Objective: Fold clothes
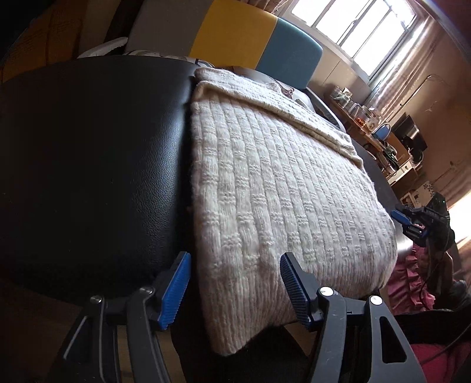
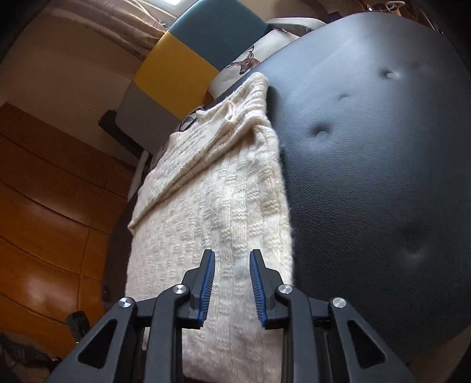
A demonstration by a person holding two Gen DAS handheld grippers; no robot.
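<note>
A cream knitted sweater (image 1: 282, 188) lies folded on a black padded leather surface (image 1: 88, 165), with a sleeve folded across its far part. My left gripper (image 1: 232, 288) is open, its blue-padded fingers straddling the sweater's near hanging edge without pinching it. In the right wrist view the same sweater (image 2: 212, 206) runs away from me beside the black leather surface (image 2: 382, 165). My right gripper (image 2: 231, 285) is open with a narrow gap, its fingers on either side of the sweater's near edge. The right gripper also shows in the left wrist view (image 1: 412, 224) at the sweater's right side.
A yellow, blue and grey cushioned backrest (image 1: 250, 35) stands behind the sweater. A deer-print pillow (image 2: 244, 64) lies at the far end. A cluttered shelf (image 1: 371, 123) and a window (image 1: 359, 26) are at the right. Pink cloth (image 1: 412, 282) lies at the lower right. Wooden panels (image 2: 44, 206) are at the left.
</note>
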